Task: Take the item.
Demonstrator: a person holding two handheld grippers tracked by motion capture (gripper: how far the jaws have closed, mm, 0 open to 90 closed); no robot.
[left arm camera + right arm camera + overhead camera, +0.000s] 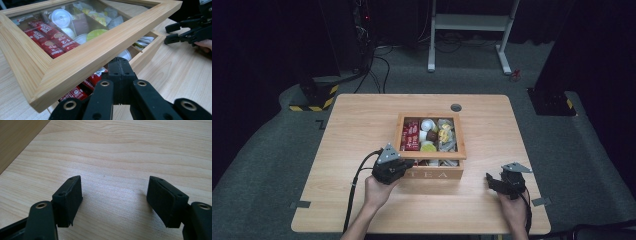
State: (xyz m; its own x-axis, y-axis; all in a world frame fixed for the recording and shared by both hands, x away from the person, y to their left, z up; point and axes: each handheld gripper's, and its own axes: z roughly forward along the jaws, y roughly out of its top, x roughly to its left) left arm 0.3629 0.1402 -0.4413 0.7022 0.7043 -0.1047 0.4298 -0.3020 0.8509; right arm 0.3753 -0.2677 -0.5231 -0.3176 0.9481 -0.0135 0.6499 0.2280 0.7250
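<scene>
A wooden box (434, 174) marked TEA stands mid-table, and its glass-paned lid (430, 152) is tilted up at the front. My left gripper (409, 163) is at the box's front left corner. In the left gripper view its jaws (120, 62) are shut together with their tips under the raised lid frame (75, 62), above the box wall (147, 53). Through the glass I see red sachets (50, 40), white cups (61, 17) and a yellow-green lid (96, 33). My right gripper (488, 181) (115, 197) hovers open over bare wood to the right of the box, holding nothing.
A round grey grommet (456, 107) sits in the table behind the box. On the floor beyond are a white desk frame (472, 22), cables and a yellow-black striped base (314, 100). The right gripper (172, 32) is close to the table's front right edge.
</scene>
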